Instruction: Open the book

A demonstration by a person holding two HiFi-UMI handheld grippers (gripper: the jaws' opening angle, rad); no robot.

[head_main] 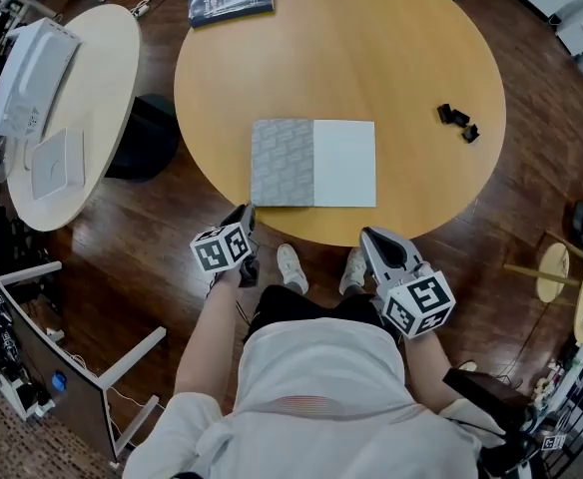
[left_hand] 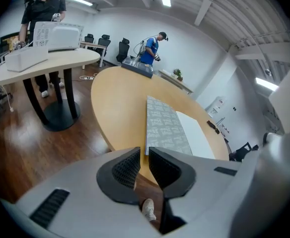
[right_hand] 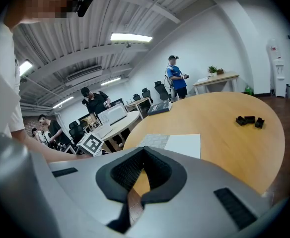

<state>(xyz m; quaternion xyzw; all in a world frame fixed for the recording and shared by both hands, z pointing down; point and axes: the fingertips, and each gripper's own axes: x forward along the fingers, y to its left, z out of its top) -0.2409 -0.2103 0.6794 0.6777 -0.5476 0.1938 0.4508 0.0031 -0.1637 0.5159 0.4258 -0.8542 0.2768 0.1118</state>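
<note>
Grey-patterned, white rectangular book — round wooden table

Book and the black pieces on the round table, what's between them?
Nothing: only bare tabletop between the book and the black pieces, clearest in the head view.

the left gripper holds its jaws a narrow slit apart, with nothing between them. just ahead, on the round wooden table, lies the book, its grey patterned part straight in front and a white page to the right. a dark book sits far ahead at the table's far edge.
</note>
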